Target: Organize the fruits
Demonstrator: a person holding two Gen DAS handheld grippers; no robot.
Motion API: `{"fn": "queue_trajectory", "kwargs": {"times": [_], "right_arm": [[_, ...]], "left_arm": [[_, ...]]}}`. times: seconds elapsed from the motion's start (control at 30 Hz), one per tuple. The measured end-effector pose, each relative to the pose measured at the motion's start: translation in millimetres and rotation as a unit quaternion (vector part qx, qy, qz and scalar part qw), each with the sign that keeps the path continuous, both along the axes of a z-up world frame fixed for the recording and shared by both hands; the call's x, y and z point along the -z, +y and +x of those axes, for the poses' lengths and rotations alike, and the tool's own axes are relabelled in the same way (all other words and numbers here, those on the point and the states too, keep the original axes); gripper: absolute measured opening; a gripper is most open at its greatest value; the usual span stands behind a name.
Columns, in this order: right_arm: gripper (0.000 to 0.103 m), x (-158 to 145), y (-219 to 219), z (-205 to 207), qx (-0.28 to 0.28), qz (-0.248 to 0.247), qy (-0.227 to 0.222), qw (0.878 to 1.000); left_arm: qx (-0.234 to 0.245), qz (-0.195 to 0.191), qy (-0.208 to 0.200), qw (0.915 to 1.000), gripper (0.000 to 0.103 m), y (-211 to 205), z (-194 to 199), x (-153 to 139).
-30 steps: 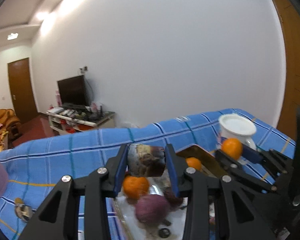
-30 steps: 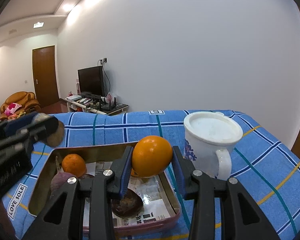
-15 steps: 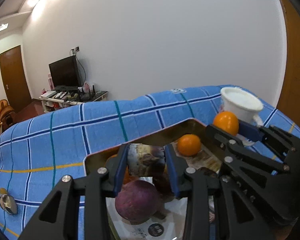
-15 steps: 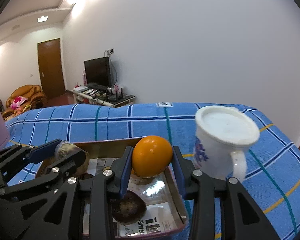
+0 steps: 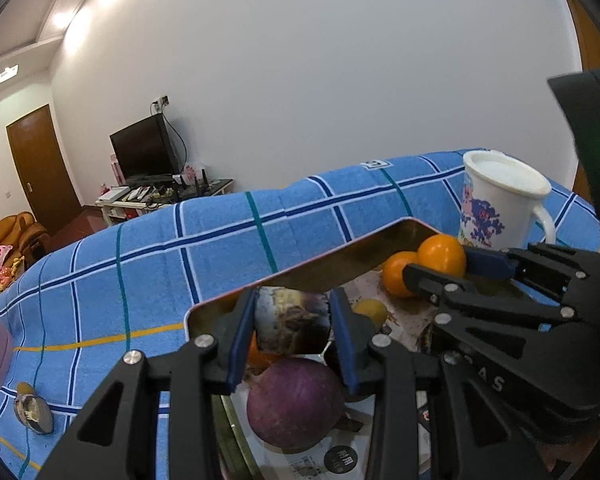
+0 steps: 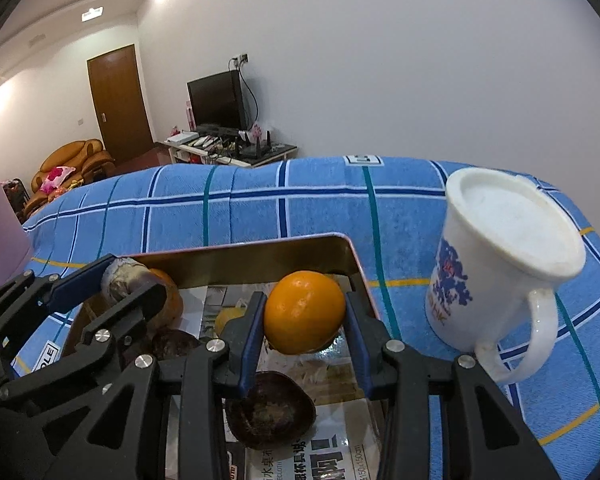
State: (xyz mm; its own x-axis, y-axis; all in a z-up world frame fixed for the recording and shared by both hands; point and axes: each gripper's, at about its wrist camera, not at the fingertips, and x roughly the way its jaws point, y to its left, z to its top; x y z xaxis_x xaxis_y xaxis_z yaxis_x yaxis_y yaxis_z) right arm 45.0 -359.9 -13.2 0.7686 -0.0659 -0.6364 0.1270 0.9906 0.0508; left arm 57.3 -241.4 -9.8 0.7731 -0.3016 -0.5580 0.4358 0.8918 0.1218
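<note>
My right gripper (image 6: 305, 322) was clamped on an orange (image 6: 304, 312), blue pads touching both sides, w/ the fruit held over the far right corner of the metal tray (image 6: 260, 256). Tray sat on a blue plaid cloth (image 6: 260, 208), lined w/ printed paper. Below my fingers lay a dark brown fruit husk (image 6: 269, 414); another dark one sat to its left. My left gripper (image 6: 112, 286) came in from the left over the tray, gripping a mottled grey-brown fruit (image 6: 118, 280), an orange fruit just behind it. White mug (image 6: 496, 264) w/ blue print stood just right of the tray, handle toward me.
</note>
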Motion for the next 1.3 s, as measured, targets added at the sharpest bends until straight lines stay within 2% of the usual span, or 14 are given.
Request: {"fn": "queue_trajectory", "kwargs": {"times": [1.0,1.07,1.17,1.23,1.3], "right_arm": [[0.043,5.0,-5.3,-17.1,-0.026,0.008,0.015,1.0],[0.043,4.4,-6.0,-18.6,-0.026,0.01,0.013,1.0],[0.045,0.1,-8.3,-24.0,-0.023,0.01,-0.001,1.0],[0.048,-3.7,-10.4,-29.2,-0.017,-0.001,-0.013,1.0],[0.048,-5.3,-12.8,-31.9,-0.017,0.006,-0.018,1.0]], "left_arm": [[0.013,0.024,-0.004,0.9996,0.04,-3.3,-7.4,-0.7],[0.011,0.021,-0.006,0.9997,0.044,-2.4,-7.3,-0.9],[0.003,0.012,-0.014,0.9998,0.055,1.8,-8.6,-4.4],[-0.005,0.016,-0.033,0.9993,0.066,3.4,-13.4,-7.8],[-0.012,0.024,-0.053,0.9982,0.071,4.2,-17.1,-10.6]]}}
